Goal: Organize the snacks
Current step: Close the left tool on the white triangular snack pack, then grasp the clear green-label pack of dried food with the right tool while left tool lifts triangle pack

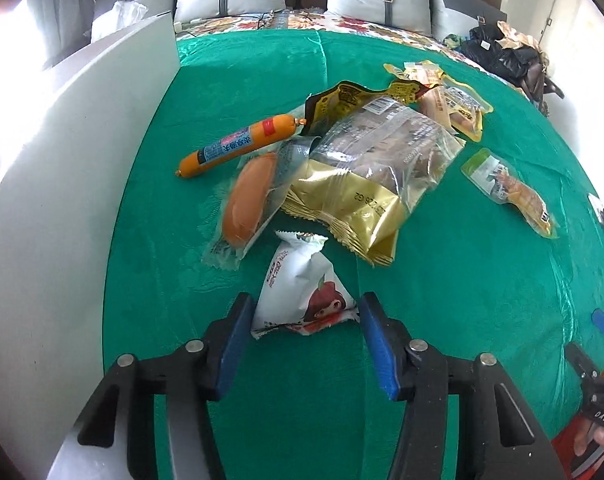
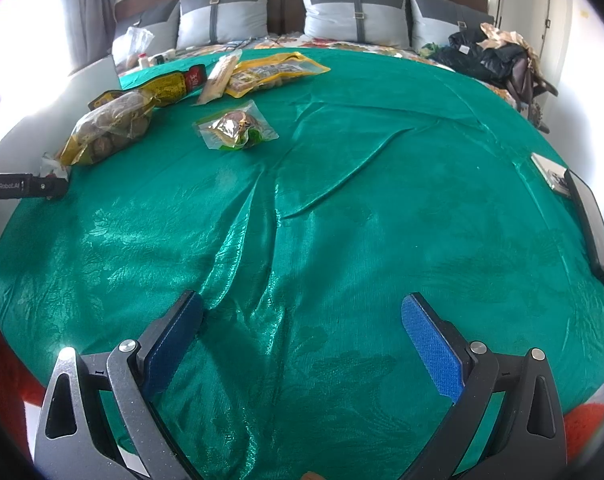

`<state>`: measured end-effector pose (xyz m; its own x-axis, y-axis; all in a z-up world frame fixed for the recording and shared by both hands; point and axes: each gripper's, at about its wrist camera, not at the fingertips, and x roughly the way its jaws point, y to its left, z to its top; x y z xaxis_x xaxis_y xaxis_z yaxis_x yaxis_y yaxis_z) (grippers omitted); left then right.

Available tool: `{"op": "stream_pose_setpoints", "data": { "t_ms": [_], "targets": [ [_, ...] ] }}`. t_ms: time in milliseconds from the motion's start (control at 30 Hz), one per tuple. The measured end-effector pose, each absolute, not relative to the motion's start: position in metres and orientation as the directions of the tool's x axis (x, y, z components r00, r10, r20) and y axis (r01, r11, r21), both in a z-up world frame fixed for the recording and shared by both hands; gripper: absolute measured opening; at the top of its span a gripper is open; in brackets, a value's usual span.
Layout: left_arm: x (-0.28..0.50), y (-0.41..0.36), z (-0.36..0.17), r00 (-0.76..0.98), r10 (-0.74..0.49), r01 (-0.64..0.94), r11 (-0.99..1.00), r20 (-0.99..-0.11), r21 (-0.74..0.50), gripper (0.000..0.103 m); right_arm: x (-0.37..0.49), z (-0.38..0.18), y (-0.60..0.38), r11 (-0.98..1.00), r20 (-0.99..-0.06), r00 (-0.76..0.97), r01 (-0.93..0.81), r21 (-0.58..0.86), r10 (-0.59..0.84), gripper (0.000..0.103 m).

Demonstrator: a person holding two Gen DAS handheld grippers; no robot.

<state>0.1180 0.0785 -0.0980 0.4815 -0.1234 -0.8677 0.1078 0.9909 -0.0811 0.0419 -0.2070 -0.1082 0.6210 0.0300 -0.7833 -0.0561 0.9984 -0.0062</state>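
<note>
Surface: a bed (image 2: 342,220) covered with a shiny green cloth (image 1: 442,280) full of soft wrinkles.
Room: grey pillows (image 2: 354,12) line the dark headboard behind the cloth, a grey curtain (image 2: 84,8) hangs by a bright window, and a pile of dark clothes (image 2: 490,60) sits at the far right corner of the bed.
White board: a pale flat board (image 1: 82,160) stands along the left edge of the green cloth.
Snacks: a heap lies in the middle of the green cloth: an orange sausage (image 1: 238,145), a bun in a clear wrapper (image 1: 246,200), a gold and clear bag (image 1: 366,184), and yellow packs (image 1: 454,108) behind it. A small green pack (image 1: 506,190) lies to the right of the heap.
White packet: a small white snack packet (image 1: 302,292) lies on the cloth just in front of the heap.
Left tongs (image 1: 306,320): clenched on the white packet, one blue pad at each side of it.
Right tongs (image 2: 302,336): released and wide apart, with only green cloth between them.
Phone: a dark phone (image 2: 592,228) lies at the right edge of the cloth.
</note>
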Motion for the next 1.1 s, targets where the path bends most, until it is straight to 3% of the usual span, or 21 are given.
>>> {"op": "stream_pose_setpoints", "data": {
  "t_ms": [300,400,467,600,700,733,767,1000,1100],
  "targets": [
    [0.083,0.062,-0.094,0.444,-0.197,0.155,0.978,-0.874,-0.142,0.047,0.043,-0.109,-0.207,0.998,-0.783,0.622,-0.057,-0.006,0.030,0.101],
    [0.076,0.058,-0.093,0.457,-0.197,0.165,0.977,-0.867,-0.135,0.059,0.043,-0.109,-0.207,0.998,-0.782,0.622,-0.056,-0.006,0.030,0.101],
    [0.077,0.058,-0.092,0.473,-0.177,0.157,0.981,-0.863,-0.115,0.072,0.043,-0.109,-0.207,0.998,-0.782,0.622,-0.056,-0.006,0.030,0.101],
    [0.084,0.064,-0.097,0.471,-0.173,0.137,0.983,-0.865,-0.122,0.077,0.043,-0.108,-0.206,0.998,-0.780,0.625,-0.056,-0.006,0.030,0.101],
    [0.083,0.061,-0.099,0.479,-0.152,0.155,0.984,-0.865,-0.087,0.075,0.042,-0.108,-0.206,0.998,-0.778,0.628,-0.056,-0.007,0.030,0.101],
    [0.081,0.058,-0.099,0.488,-0.139,0.168,0.984,-0.862,-0.064,0.067,0.042,-0.108,-0.206,0.998,-0.777,0.629,-0.055,-0.007,0.029,0.101],
    [0.078,0.056,-0.098,0.499,-0.126,0.181,0.983,-0.858,-0.039,0.050,0.042,-0.108,-0.206,0.998,-0.777,0.629,-0.056,-0.007,0.030,0.101],
    [0.068,0.060,-0.097,0.519,-0.141,0.173,0.983,-0.843,-0.058,0.045,0.045,-0.104,-0.209,0.998,-0.807,0.588,-0.068,0.013,0.051,0.100],
    [0.067,0.063,-0.098,0.525,-0.156,0.174,0.982,-0.837,-0.074,0.044,0.056,-0.091,-0.215,0.992,-0.805,0.580,-0.058,0.112,0.125,0.099]
  ]
}}
